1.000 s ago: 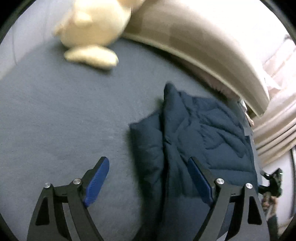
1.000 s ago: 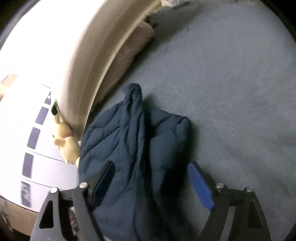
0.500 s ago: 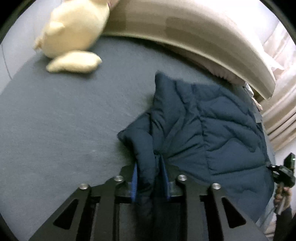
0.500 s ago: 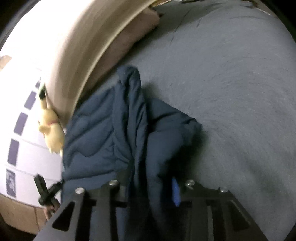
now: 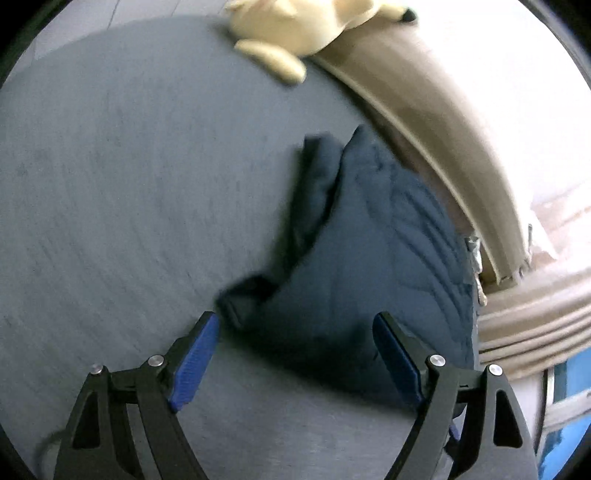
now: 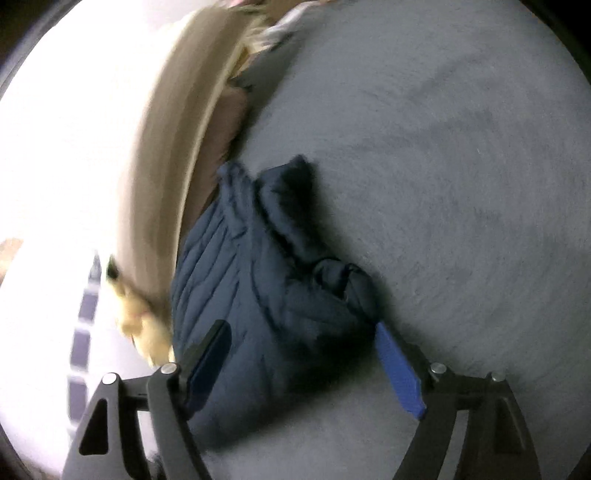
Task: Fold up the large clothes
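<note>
A dark navy quilted jacket lies folded in a bundle on the grey bed cover, close to the beige headboard. My left gripper is open and empty, its blue pads just short of the jacket's near edge. In the right wrist view the same jacket lies in front of my right gripper, which is open and empty, its pads either side of the bundle's near end. Both views are motion-blurred.
A cream plush toy sits at the head of the bed, also at the left in the right wrist view. The beige padded headboard runs beside the jacket. Grey bed cover stretches to the right.
Both grippers were shut on the jacket half a second ago. They have let go, opened wide and pulled back. The jacket now lies in a more compact bundle.
</note>
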`<action>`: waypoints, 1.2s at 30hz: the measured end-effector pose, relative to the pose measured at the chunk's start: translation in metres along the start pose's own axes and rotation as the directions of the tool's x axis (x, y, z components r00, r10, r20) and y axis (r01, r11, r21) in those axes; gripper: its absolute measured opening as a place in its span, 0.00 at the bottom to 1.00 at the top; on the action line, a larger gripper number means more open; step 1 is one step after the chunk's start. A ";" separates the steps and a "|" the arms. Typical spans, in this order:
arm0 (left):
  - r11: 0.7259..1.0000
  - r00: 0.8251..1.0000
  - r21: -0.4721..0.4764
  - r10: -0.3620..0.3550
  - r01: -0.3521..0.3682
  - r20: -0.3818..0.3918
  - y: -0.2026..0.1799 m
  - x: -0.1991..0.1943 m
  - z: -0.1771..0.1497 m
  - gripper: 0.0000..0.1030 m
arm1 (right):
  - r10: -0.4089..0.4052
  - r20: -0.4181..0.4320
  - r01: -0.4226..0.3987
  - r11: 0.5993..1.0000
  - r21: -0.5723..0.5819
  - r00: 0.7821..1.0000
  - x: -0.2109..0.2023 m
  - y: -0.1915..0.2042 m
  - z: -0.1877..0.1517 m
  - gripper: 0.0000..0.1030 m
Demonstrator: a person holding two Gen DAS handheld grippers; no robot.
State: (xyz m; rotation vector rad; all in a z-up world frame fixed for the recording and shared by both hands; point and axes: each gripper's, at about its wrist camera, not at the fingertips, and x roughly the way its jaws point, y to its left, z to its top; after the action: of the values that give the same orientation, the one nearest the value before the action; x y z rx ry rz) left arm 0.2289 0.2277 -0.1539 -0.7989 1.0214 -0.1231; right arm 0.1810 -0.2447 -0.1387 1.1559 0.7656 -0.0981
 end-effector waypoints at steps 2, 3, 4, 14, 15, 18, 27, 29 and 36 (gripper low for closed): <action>1.000 0.999 0.003 0.013 -0.014 0.039 -0.006 0.001 0.001 0.83 | -0.022 0.023 0.022 1.000 -0.008 0.999 -0.003 0.004 -0.003 0.80; 0.999 0.998 -0.003 0.034 -0.034 0.054 -0.007 0.001 0.002 0.83 | -0.039 0.034 0.040 0.999 -0.019 0.999 -0.002 0.005 -0.005 0.80; 0.999 0.998 -0.009 0.041 -0.040 0.055 -0.008 0.004 0.004 0.83 | -0.070 0.044 0.070 0.998 -0.005 0.997 -0.008 0.001 -0.003 0.80; 0.995 0.992 0.038 0.088 -0.091 0.089 -0.013 0.032 0.023 0.43 | -0.010 -0.008 0.009 1.000 -0.005 1.000 0.020 0.002 0.008 0.46; 0.987 0.988 0.087 0.124 -0.133 0.095 -0.022 0.031 0.025 0.27 | -0.030 -0.030 0.029 0.999 -0.042 0.999 0.025 0.009 0.011 0.32; 0.975 0.981 0.143 0.155 -0.171 0.120 -0.030 0.027 0.029 0.15 | -0.080 0.017 0.081 0.960 -0.267 0.997 0.003 0.045 0.008 0.18; 0.958 0.978 0.197 0.193 -0.206 0.086 -0.021 0.051 0.032 0.22 | -0.028 -0.057 0.019 0.989 -0.149 0.998 0.013 -0.011 0.015 0.31; 0.970 0.984 0.174 0.158 -0.170 0.084 -0.018 0.040 0.037 0.26 | 0.053 -0.081 -0.057 0.997 -0.047 0.995 0.000 -0.030 0.022 0.55; 0.974 0.989 0.184 0.116 -0.131 0.092 -0.002 0.027 0.046 0.23 | 0.131 -0.067 -0.134 0.990 -0.045 0.989 -0.024 -0.042 0.037 0.27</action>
State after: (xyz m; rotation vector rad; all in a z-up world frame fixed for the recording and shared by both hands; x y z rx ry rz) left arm 0.2808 0.2388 -0.1598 -0.5611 0.9639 -0.0793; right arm 0.1624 -0.3017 -0.1505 1.1639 0.7418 0.0692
